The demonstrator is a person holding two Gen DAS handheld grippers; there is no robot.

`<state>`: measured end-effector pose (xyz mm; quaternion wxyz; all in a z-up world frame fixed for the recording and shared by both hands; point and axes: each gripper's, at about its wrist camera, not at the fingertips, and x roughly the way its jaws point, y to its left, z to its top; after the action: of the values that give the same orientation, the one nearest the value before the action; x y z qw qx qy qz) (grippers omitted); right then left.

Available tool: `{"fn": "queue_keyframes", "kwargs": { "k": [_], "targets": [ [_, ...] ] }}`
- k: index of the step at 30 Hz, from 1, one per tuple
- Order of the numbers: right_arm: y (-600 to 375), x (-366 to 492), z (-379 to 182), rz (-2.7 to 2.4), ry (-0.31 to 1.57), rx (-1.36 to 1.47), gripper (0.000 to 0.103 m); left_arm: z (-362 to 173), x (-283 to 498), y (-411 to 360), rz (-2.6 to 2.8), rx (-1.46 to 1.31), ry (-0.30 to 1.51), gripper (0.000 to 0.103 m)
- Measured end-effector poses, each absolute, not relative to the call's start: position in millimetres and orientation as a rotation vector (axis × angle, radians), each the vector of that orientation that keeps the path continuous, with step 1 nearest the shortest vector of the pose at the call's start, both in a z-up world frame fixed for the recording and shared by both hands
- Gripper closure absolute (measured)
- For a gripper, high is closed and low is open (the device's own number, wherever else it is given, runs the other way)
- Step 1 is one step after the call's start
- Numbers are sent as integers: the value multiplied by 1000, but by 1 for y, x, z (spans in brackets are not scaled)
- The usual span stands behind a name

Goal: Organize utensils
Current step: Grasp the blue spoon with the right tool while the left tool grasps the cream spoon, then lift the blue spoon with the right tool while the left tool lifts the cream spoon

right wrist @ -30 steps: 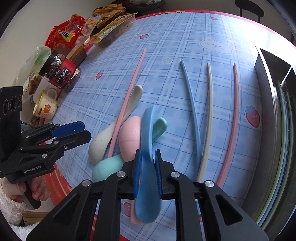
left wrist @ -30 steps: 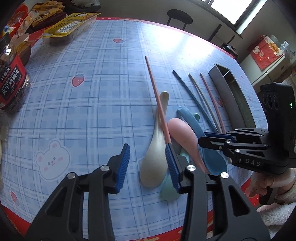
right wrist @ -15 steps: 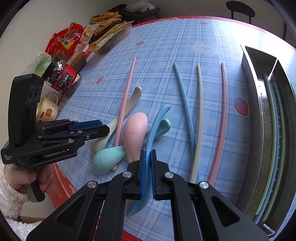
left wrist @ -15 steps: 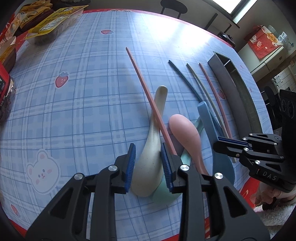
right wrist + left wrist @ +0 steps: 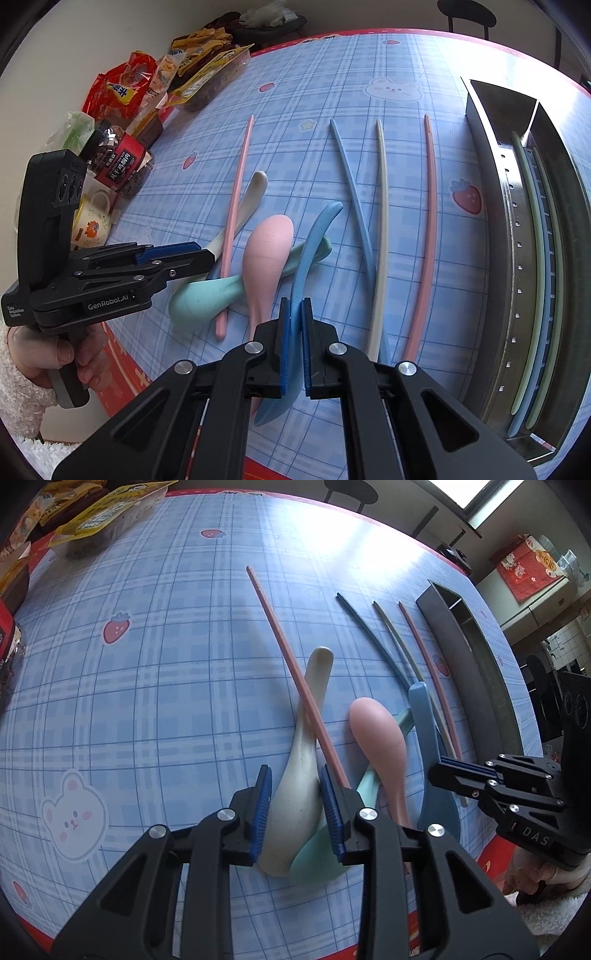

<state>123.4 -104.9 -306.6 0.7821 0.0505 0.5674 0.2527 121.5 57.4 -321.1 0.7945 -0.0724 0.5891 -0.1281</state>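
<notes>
Utensils lie in a heap at the near edge of your table (image 5: pixel 155 686): cream spoon (image 5: pixel 295 801), pink spoon (image 5: pixel 266 254), mint spoon (image 5: pixel 207 295), blue spoon (image 5: pixel 314 236), with a pink chopstick (image 5: pixel 288 664) slanting over the cream one. Your left gripper (image 5: pixel 297 808) straddles the cream spoon's bowl, jaws narrowed and both pads against its sides. Your right gripper (image 5: pixel 293 345) is clamped tight on the blue spoon's handle. Three more chopsticks (image 5: pixel 380 221) lie beside the metal tray (image 5: pixel 495 206), which holds a few already
</notes>
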Motion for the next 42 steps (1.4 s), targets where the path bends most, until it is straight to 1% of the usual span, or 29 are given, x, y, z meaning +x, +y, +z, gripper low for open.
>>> {"fn": "queue_keyframes", "kwargs": {
  "k": [5,7,9,11,19,26,29,31,32,38,42],
  "targets": [
    [-108,123,-307,542,1229,122,97,-319,122,41,-271,-24,1258,75],
    [-109,123,-307,539,1230,125,97,-316,120,34,-247,46,1243,78],
    [-111,122,-307,535,1229,129,97,-311,117,33,-225,85,1215,84],
    [-112,122,-307,529,1231,136,97,-307,115,39,-203,77,1206,87],
    [-116,121,-312,522,1244,157,97,-299,102,64,-160,72,1204,95],
    [-115,123,-314,524,1252,161,97,-309,85,58,-225,27,1264,96],
    [-115,123,-314,524,1252,161,97,-309,86,54,-223,23,1258,93],
    [-115,122,-314,524,1252,161,97,-307,89,54,-216,27,1249,80],
    [-115,123,-314,524,1252,162,97,-306,91,53,-213,34,1242,70],
    [-115,122,-314,523,1252,162,97,-298,104,56,-235,74,1205,70],
    [-115,123,-314,523,1252,160,97,-298,112,66,-260,49,1208,70]
  ]
}}
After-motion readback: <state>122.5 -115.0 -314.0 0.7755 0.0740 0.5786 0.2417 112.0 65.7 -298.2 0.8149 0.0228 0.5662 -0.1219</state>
